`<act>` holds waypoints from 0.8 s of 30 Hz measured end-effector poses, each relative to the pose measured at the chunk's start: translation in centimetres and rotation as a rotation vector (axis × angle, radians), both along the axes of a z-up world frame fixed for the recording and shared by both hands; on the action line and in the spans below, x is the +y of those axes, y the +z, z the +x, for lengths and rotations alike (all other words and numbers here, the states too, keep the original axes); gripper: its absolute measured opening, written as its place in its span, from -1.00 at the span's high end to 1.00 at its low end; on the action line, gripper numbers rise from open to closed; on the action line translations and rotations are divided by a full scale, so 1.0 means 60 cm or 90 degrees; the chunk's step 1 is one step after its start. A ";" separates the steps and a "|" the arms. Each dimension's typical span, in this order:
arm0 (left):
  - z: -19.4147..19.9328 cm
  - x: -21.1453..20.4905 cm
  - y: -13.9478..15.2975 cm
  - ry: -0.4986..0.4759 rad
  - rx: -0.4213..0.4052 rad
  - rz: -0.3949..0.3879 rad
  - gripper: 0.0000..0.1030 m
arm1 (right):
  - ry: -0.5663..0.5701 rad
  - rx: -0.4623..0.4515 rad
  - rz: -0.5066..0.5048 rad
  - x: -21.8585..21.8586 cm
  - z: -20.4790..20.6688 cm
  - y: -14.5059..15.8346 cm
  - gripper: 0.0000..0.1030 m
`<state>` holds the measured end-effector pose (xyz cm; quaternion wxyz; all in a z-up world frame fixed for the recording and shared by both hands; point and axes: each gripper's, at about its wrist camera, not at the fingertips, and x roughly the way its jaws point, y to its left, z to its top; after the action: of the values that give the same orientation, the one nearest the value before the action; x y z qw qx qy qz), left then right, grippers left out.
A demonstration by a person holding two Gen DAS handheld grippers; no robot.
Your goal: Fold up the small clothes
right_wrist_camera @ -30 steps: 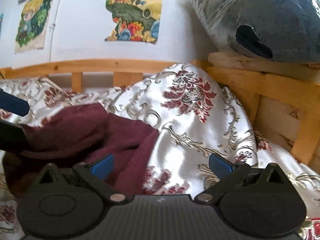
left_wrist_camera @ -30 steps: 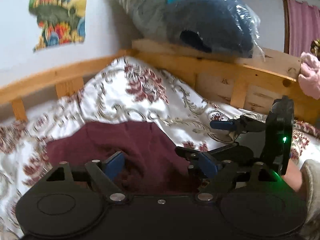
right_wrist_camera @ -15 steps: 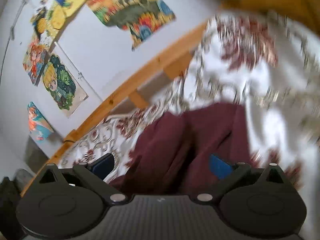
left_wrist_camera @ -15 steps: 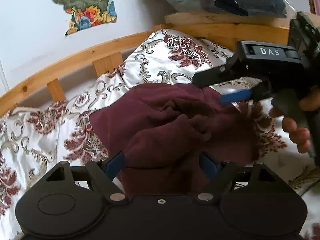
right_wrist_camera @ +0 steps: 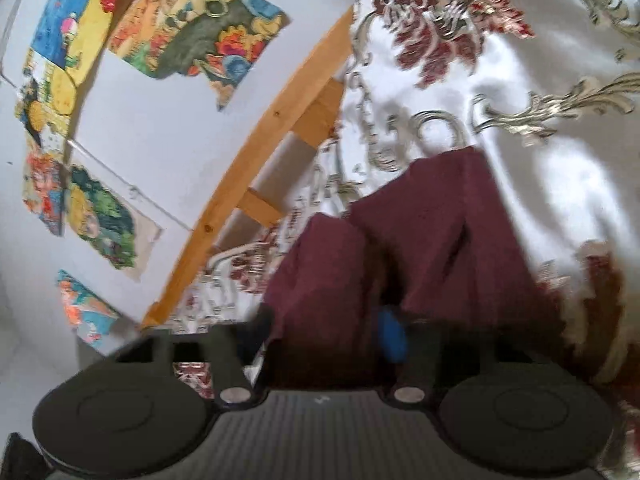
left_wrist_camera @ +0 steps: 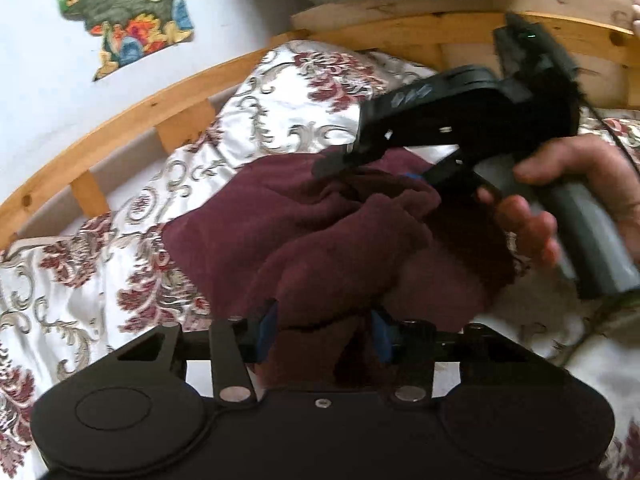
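A maroon garment (left_wrist_camera: 304,240) is lying bunched on a bed (left_wrist_camera: 80,280) covered in a white satin spread with red and gold floral print, as two hand-held grippers are working it from either side. The left gripper (left_wrist_camera: 322,334), seen at the bottom of its own view, has just been closing, and its blue-padded fingers (left_wrist_camera: 267,328) are pressing on a fold of the garment's near edge, the cloth pinched between them. The right gripper (right_wrist_camera: 332,334) is rolled over on its side; its jaws have also just been closing, and its fingers (right_wrist_camera: 392,334) are gripping a bundle of the maroon cloth. From the left wrist camera, the right gripper is reaching in over the far side of the garment, held by a person's hand (left_wrist_camera: 568,196) around its grey handle. A wooden bed rail (left_wrist_camera: 140,120) is running behind the spread, with colourful pictures (right_wrist_camera: 192,36) on the white wall beyond.
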<state>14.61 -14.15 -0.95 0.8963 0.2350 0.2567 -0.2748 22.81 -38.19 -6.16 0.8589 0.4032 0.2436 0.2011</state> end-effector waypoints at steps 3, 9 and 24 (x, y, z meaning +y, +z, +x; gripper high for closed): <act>-0.004 -0.004 -0.005 -0.021 0.006 -0.006 0.06 | -0.015 -0.022 -0.037 -0.002 -0.006 0.011 0.66; -0.004 -0.015 0.000 -0.069 0.040 -0.058 0.16 | -0.076 -0.090 -0.210 0.001 -0.069 0.081 0.70; -0.005 0.020 0.009 -0.080 0.162 -0.236 -0.21 | -0.099 -0.036 -0.333 -0.014 -0.126 0.055 0.70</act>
<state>14.34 -12.94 -0.43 0.8656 0.0453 0.2981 -0.3999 15.24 -39.02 -2.84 0.9532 0.1791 0.2314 0.0758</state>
